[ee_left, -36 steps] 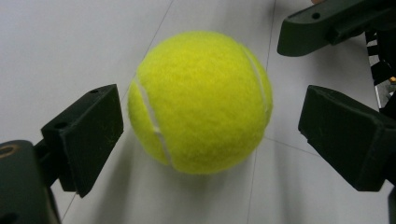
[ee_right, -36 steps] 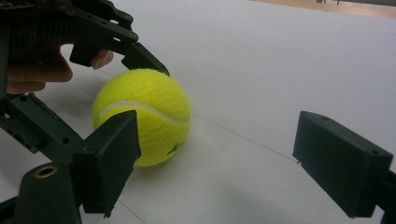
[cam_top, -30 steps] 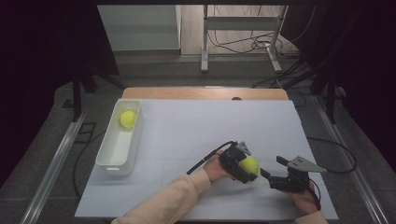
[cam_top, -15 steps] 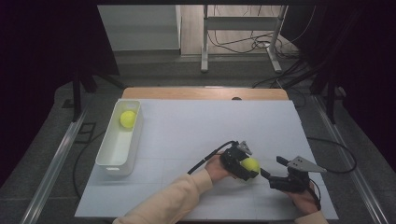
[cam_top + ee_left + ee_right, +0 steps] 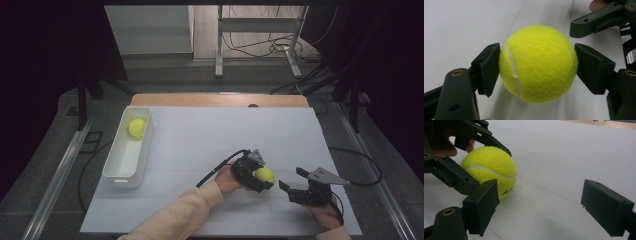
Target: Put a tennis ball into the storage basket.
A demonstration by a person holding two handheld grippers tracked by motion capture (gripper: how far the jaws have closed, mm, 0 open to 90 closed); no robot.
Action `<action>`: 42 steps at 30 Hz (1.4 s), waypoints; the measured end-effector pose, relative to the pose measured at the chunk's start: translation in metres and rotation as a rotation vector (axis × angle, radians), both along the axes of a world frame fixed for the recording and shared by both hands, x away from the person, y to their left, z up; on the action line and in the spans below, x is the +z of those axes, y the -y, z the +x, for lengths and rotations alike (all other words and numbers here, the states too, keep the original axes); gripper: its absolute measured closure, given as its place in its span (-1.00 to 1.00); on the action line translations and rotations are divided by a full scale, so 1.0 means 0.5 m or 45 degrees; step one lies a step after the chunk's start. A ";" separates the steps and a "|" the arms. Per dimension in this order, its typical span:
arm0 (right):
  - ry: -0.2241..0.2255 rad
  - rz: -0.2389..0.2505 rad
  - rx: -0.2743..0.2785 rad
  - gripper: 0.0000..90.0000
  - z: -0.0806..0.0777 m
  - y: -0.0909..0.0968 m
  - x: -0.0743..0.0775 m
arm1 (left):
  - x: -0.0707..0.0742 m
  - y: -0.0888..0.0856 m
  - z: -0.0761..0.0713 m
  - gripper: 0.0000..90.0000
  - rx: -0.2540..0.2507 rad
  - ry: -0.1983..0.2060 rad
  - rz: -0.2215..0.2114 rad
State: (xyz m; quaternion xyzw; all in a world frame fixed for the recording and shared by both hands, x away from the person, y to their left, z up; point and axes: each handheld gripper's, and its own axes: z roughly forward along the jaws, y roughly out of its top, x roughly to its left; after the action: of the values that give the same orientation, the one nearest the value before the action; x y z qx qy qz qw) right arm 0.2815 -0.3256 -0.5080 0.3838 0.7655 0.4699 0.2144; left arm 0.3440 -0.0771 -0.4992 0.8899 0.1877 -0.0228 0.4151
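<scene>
A yellow tennis ball (image 5: 537, 63) sits squeezed between the two black jaws of my left gripper (image 5: 262, 177), low over the white table near its front right. In the right gripper view the same ball (image 5: 490, 170) lies just beyond the left jaw. My right gripper (image 5: 293, 179) stands open a short way to the right of the ball, nothing between its fingers (image 5: 482, 203). A second tennis ball (image 5: 136, 127) rests in the far end of the white bin (image 5: 116, 171) at the table's left.
The white table sheet (image 5: 215, 135) spreads between the bin and the grippers. A black cable (image 5: 220, 167) trails left from the left gripper. Beyond the table's wooden far edge (image 5: 220, 100) stand a metal frame and floor cables.
</scene>
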 end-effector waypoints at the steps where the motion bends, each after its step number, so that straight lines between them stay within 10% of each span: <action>1: 0.000 0.000 0.000 -0.66 0.000 0.000 0.000 | 0.002 -0.005 -0.001 -0.44 0.001 0.001 -0.009; 42: -0.015 -0.012 0.009 -0.66 0.000 -0.002 -0.002 | 0.044 -0.089 -0.020 -0.44 0.083 0.017 -0.131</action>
State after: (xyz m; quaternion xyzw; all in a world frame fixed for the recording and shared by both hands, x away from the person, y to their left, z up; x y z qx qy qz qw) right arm 0.2815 -0.3245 -0.5093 0.3829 0.7702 0.4648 0.2102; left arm 0.3342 -0.0326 -0.4771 0.8608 0.2125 -0.0129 0.4622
